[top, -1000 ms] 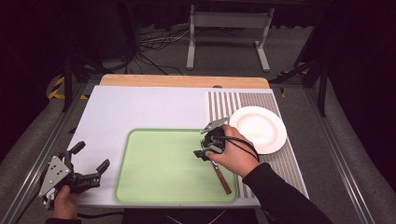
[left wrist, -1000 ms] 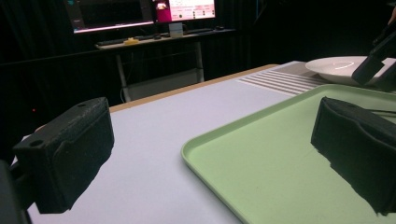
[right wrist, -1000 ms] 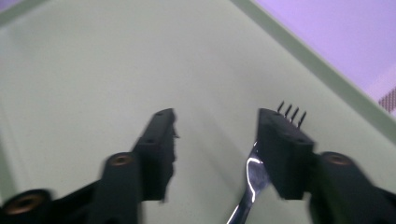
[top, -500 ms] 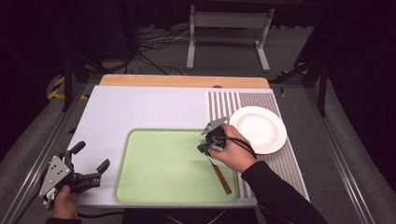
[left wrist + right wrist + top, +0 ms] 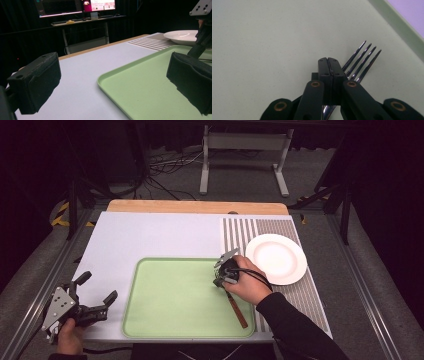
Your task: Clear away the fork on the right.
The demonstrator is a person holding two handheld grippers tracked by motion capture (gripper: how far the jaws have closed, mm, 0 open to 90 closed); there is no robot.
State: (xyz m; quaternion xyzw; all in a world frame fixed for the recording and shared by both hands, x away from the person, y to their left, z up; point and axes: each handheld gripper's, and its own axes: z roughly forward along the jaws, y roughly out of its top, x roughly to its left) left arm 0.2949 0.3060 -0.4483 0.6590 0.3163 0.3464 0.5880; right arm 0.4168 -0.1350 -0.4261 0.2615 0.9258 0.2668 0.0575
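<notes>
The right gripper (image 5: 220, 279) is lowered onto the right half of the green tray (image 5: 165, 320), and its jaws have just been closing: in the right gripper view they now stand pressed together, pad against pad, directly above the fork (image 5: 359, 65). The fork's four tines fan out beyond and a little to the right of the jaw tips, and its neck passes beneath the jaws; whether the pads actually pinch the neck or merely sit over it cannot be told. From above, the fork's brown handle (image 5: 237, 309) runs back from this gripper, under the person's hand, toward the tray's near right corner. The white plate (image 5: 280, 260) rests on the striped mat (image 5: 240, 232) just beyond that hand, apart from it. The left gripper (image 5: 95, 292) hovers off the tray's left edge with its jaws spread wide and nothing between them.
</notes>
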